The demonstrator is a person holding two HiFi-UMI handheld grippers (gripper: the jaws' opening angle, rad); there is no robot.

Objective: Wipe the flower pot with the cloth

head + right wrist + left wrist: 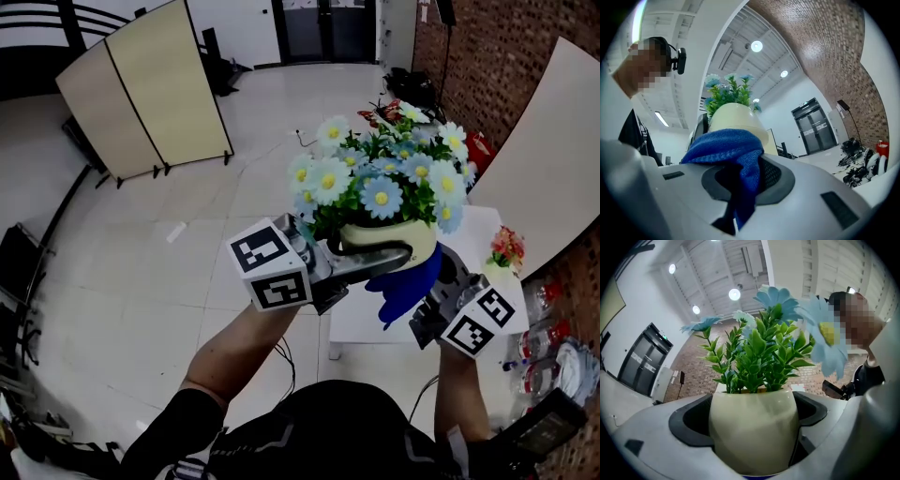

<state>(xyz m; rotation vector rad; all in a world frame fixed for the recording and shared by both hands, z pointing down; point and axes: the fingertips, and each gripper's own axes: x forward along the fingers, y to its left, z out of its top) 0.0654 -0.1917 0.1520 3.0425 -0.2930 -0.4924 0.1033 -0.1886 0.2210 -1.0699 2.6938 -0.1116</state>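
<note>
Held aloft from my remote seat: the left gripper (380, 251) has its jaws clamped on either flank of the cream flower pot (389, 239), which sits upright at about 1 o'clock from the centre of the head view, raised above the near edge of a white table (361, 328). Blue and white daisies (380, 178) and green leaves crowd its top. In the left gripper view the pot (752, 427) fills the gap between the dark jaw pads. The right gripper (427, 298) pinches a blue cloth (405, 286), whose folds press up against the pot at its 5 o'clock. In the right gripper view the cloth (729, 145) bunches out of the jaws and lies against the pot's base (736, 117). The only print I can make out is the black-and-white square markers on each gripper's cube. The labels on the bottles and packages (544, 347) at 4 o'clock are too small to read. A small red flower bunch (507, 248) stands on the table's far right corner. The room has a glossy pale tiled floor (187, 253), a beige folding screen (150, 84) at 10 o'clock, dark double doors (323, 28) at 12 o'clock and a brick wall (497, 66) at 2 o'clock.
</note>
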